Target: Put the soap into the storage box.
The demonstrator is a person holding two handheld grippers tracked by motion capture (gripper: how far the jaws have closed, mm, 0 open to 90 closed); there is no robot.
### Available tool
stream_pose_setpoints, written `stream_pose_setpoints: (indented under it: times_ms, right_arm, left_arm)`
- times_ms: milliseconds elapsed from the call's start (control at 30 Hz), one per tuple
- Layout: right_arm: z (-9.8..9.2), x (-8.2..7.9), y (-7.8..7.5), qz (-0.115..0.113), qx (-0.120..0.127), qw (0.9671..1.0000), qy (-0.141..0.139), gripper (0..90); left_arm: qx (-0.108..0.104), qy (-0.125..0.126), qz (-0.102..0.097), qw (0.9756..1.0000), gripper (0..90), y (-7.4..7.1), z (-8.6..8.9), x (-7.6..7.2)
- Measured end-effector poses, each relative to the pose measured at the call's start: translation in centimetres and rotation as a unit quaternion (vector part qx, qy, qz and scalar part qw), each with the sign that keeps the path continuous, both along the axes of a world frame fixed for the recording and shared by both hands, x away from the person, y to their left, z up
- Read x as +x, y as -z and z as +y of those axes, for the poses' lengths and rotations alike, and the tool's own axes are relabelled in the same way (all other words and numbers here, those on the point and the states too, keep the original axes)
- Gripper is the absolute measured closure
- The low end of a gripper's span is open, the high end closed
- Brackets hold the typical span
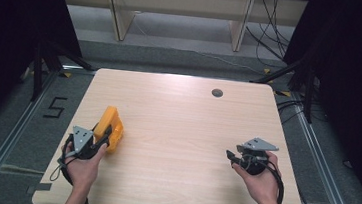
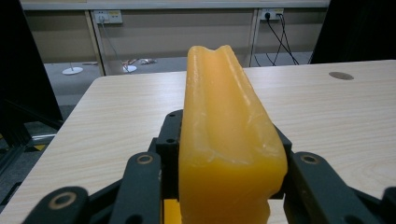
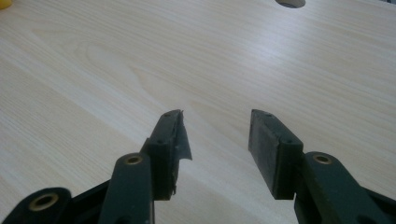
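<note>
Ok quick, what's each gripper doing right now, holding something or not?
Left gripper: shut on the chunky orange-yellow plastic block.
Right gripper: open, holding nothing, above the pale wooden table.

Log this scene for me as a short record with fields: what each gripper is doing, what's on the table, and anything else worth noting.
left gripper: shut on the yellow block, jaws pressing its two sides
yellow block: long, ridged top, standing on its narrow side near the table's left edge
right gripper: open, nothing between its jaws, low over bare wood
table: light wood, round grommet hole near the far edge
hands: left hand and right hand each hold a gripper
</note>
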State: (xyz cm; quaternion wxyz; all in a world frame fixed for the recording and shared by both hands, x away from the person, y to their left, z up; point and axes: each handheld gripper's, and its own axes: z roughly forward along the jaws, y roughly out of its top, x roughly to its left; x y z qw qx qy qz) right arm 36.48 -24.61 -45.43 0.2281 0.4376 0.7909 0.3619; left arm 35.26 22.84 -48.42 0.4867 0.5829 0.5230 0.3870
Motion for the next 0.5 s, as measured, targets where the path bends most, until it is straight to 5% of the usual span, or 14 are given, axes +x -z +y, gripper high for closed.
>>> stream_pose_setpoints:
  times_ms: [500]
  right_arm:
    - [0.0,-0.1,0.0,0.004,0.001,1.0,0.002,55.0]
  left_arm:
    - [0.006,-0.005,0.015,0.9999,60.5,1.1,0.1,0.2]
